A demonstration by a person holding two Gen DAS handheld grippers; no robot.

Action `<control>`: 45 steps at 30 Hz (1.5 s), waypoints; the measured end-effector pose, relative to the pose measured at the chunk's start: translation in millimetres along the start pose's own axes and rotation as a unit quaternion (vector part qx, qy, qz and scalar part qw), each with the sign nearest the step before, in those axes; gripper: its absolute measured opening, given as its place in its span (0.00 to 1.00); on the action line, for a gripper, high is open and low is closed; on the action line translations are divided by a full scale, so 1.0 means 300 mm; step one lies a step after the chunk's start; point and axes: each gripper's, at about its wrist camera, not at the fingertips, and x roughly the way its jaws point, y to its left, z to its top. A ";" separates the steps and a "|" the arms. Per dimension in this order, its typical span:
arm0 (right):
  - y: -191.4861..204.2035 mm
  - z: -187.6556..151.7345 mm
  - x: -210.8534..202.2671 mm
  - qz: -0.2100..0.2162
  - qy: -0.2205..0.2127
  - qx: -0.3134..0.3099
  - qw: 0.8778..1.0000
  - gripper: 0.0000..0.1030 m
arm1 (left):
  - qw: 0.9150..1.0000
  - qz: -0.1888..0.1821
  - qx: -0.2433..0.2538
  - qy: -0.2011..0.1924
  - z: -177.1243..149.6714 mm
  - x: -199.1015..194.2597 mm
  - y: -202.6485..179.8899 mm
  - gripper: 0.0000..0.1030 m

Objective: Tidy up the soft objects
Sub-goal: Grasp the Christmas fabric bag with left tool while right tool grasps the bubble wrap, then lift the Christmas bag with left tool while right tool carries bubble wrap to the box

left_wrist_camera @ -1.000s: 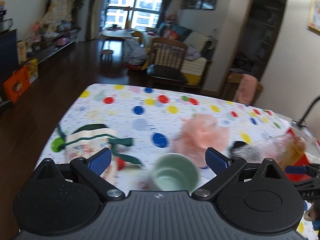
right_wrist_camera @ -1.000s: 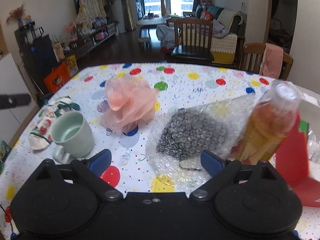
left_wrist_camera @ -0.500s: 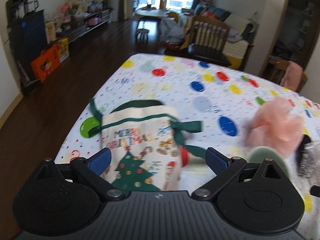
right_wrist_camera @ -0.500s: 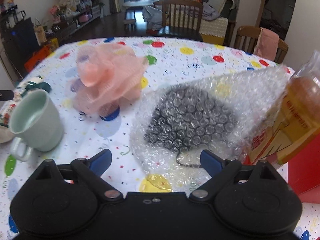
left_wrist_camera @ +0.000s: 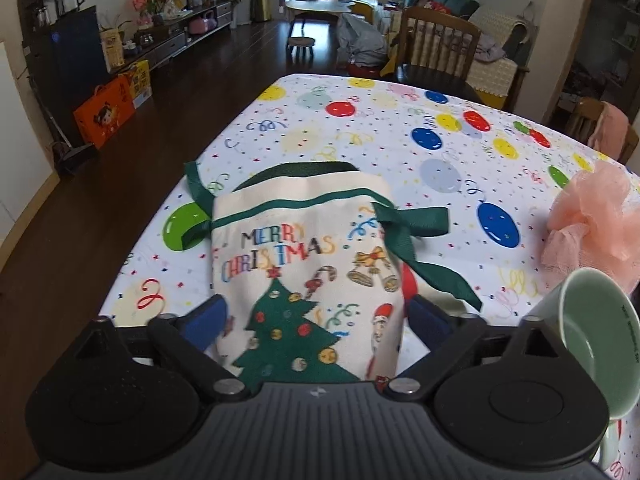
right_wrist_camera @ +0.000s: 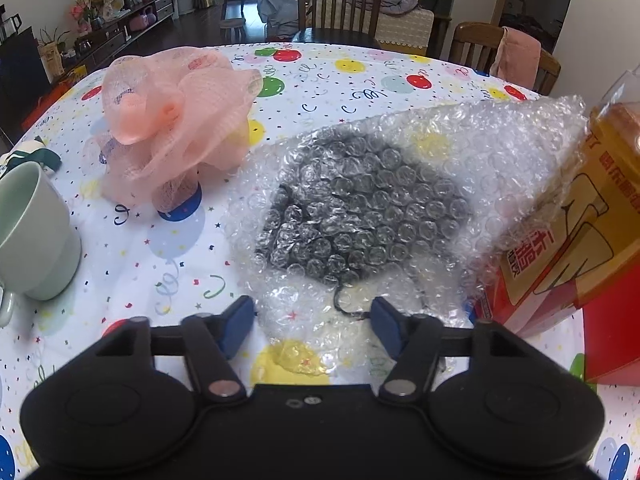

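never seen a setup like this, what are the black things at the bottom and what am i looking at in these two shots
No robot here: a person holds a two-finger gripper in each hand, and a fisheye camera on each looks forward along its blue fingers. The black shapes are the grippers' own bodies.

The left gripper is closing around a Christmas drawstring bag lying on the balloon-print tablecloth. The right gripper is closing over a bubble wrap bundle with something dark inside. I can't yet see either pair of pads pressing, so nothing is clearly held.

Also on the table: a pink mesh bath pouf, a green mug and an orange bottle.
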 end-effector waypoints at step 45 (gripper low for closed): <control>-0.171 -0.064 -0.611 0.105 -0.124 0.037 0.986 0.05 | 0.997 -0.020 -0.035 -0.068 -0.006 -0.432 -0.015 0.19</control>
